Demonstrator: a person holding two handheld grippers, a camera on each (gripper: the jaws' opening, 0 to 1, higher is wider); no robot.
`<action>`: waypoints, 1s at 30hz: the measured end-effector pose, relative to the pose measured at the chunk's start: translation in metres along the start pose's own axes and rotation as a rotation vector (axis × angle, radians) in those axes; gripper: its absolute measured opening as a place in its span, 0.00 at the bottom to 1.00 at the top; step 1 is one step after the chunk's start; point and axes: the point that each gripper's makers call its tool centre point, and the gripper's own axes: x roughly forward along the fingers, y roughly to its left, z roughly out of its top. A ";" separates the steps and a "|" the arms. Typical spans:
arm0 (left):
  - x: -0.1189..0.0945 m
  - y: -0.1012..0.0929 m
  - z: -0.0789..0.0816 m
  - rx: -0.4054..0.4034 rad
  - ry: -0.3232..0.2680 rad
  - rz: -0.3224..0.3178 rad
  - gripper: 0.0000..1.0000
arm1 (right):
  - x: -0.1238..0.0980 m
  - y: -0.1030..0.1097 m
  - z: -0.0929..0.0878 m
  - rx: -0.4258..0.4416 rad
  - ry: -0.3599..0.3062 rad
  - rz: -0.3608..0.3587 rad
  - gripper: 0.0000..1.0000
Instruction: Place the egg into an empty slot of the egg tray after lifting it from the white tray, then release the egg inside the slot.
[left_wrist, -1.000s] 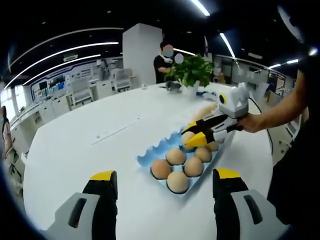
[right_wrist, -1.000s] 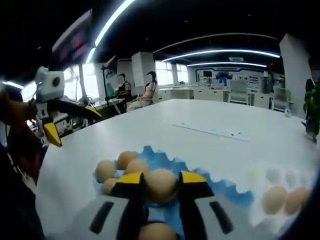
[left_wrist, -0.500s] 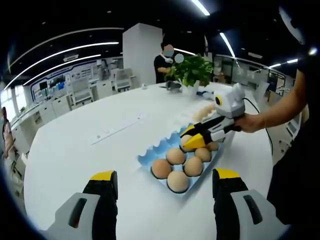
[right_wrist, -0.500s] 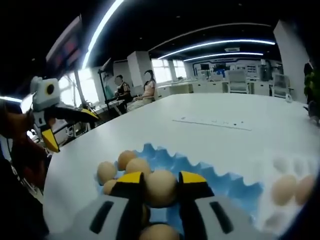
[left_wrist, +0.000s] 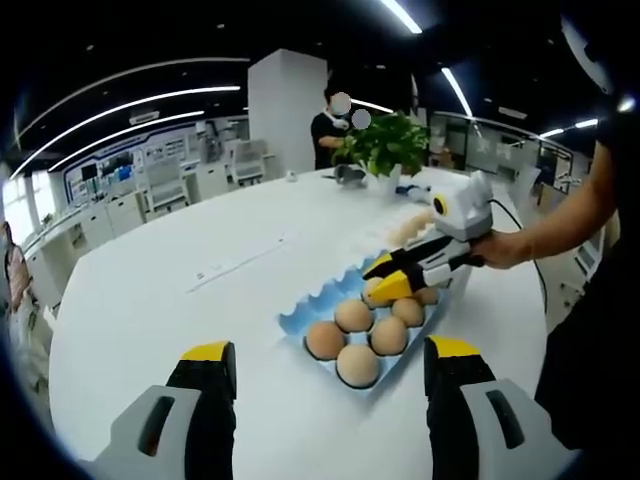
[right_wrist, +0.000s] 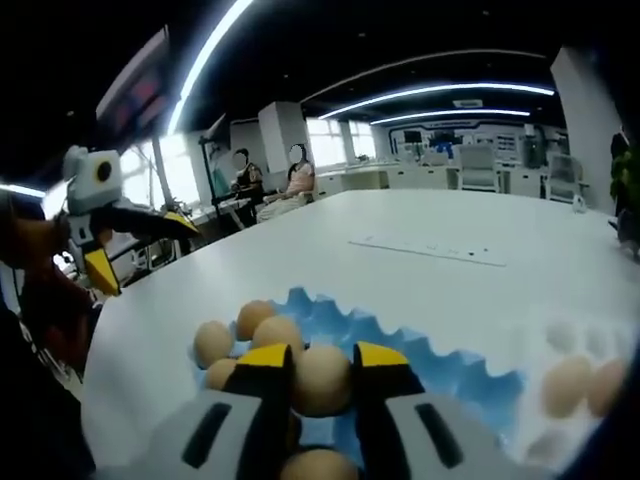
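A blue egg tray (left_wrist: 298, 317) lies on the white table and holds several brown eggs (left_wrist: 357, 364). My right gripper (left_wrist: 385, 283) comes in from the right, shut on a brown egg (left_wrist: 372, 291) just above the tray's far side. In the right gripper view the egg (right_wrist: 322, 378) sits between the yellow-tipped jaws of the right gripper (right_wrist: 322, 356), over the blue tray (right_wrist: 455, 376). The white tray (left_wrist: 408, 226) with more eggs lies beyond it. My left gripper (left_wrist: 331, 350) hangs open and apart from the tray on its near side; it shows again as the left gripper (right_wrist: 108, 228).
A potted plant (left_wrist: 385, 148) stands at the table's far edge, with a person (left_wrist: 328, 125) behind it. The white tray (right_wrist: 575, 385) looks blurred at the right. A long strip (right_wrist: 425, 250) lies on the table. Two people (right_wrist: 295, 180) sit at desks beyond.
The right gripper with the egg has sunk slightly towards the blue tray. The left gripper has stayed open and nearly still.
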 end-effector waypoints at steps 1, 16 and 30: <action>0.000 0.000 0.000 0.001 0.000 0.000 0.78 | 0.000 0.001 0.001 -0.014 -0.003 0.003 0.22; 0.000 -0.002 0.003 -0.001 -0.007 0.003 0.78 | -0.012 -0.004 0.003 -0.003 -0.018 -0.025 0.23; -0.001 -0.004 0.004 0.001 -0.008 0.001 0.78 | -0.038 -0.023 0.002 0.031 -0.042 -0.101 0.24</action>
